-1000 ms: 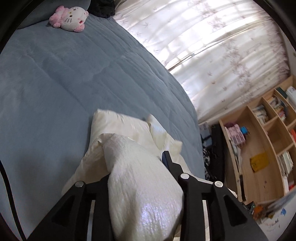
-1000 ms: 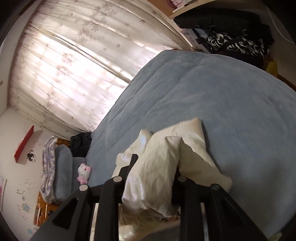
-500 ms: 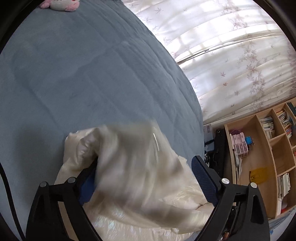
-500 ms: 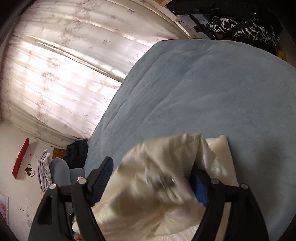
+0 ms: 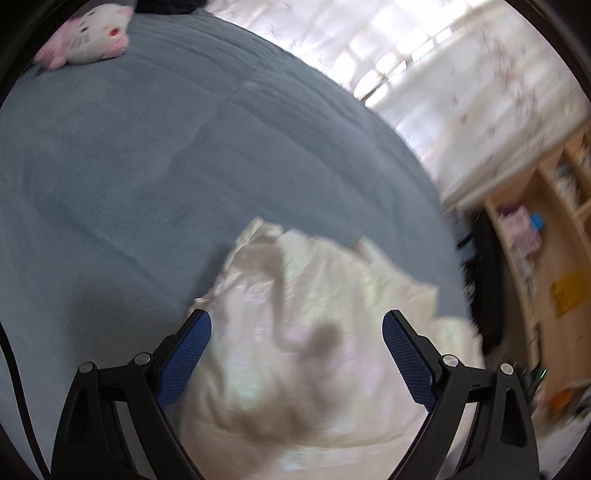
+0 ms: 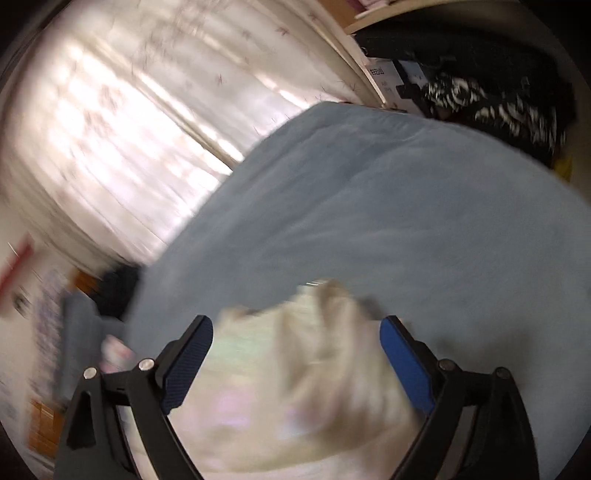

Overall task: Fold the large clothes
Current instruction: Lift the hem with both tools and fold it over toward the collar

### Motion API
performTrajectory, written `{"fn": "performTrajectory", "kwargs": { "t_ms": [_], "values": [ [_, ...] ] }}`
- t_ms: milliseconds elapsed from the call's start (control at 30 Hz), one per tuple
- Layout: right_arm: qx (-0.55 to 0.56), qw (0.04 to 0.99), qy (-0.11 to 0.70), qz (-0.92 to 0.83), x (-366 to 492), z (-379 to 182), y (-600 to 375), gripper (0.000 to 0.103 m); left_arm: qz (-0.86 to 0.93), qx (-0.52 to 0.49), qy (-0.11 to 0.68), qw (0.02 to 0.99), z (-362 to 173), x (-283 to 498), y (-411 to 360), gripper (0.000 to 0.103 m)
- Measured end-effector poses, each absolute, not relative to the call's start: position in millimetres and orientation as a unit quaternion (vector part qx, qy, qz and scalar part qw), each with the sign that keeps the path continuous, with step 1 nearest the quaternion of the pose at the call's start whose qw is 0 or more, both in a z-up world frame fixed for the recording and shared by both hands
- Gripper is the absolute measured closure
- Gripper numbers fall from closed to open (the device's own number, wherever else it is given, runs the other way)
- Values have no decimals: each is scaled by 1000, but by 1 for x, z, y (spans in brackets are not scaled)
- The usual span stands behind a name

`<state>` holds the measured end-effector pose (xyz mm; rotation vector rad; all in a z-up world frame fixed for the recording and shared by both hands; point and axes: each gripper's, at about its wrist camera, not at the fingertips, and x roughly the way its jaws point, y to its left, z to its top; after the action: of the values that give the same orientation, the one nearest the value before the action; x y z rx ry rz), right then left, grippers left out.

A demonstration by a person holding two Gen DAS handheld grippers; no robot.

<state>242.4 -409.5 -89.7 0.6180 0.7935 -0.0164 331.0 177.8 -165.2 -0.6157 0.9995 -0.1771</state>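
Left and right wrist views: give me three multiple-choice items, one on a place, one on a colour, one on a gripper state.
1. Where is the plush toy?
A. beside the garment
B. far end of the bed
C. on the shelf

2. What colour is the bed cover?
A. grey-blue
B. red
C. green

3. How are the left gripper and right gripper?
A. both clamped
B. left clamped only
C. both open

Key: 1 B, it lies far beyond the garment; 2 A, grey-blue in both views; 3 C, jaws spread wide, cloth loose between.
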Motion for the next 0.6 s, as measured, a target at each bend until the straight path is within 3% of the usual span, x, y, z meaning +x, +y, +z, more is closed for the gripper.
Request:
{"fn": "performTrajectory", "kwargs": {
  "t_ms": [200,367,433,467,500,533,567,600],
  "values": [
    [284,842,458,20,279,-138,-407,11,-104,-245,504,822,-188,353,162,10],
    [330,812,479,51,296,-167,-402,11,-103,-230,524,813,-203,369,150,9],
    [306,825,473,43,292,-167,-394,20,-90,-231,515,821,-205,367,151,12],
    [289,833,469,43,291,-165,-388,33,-81,-224,506,829,-201,366,147,17],
    [272,840,468,37,288,-163,-384,45,-76,-217,498,836,-199,365,141,32],
    [255,848,464,32,286,-159,-379,50,-66,-202,484,848,-194,362,137,52],
    [238,856,457,27,283,-155,-376,62,-63,-194,473,857,-189,360,133,62],
    [220,867,447,24,280,-148,-371,76,-58,-191,462,864,-183,357,131,79]
  ]
}}
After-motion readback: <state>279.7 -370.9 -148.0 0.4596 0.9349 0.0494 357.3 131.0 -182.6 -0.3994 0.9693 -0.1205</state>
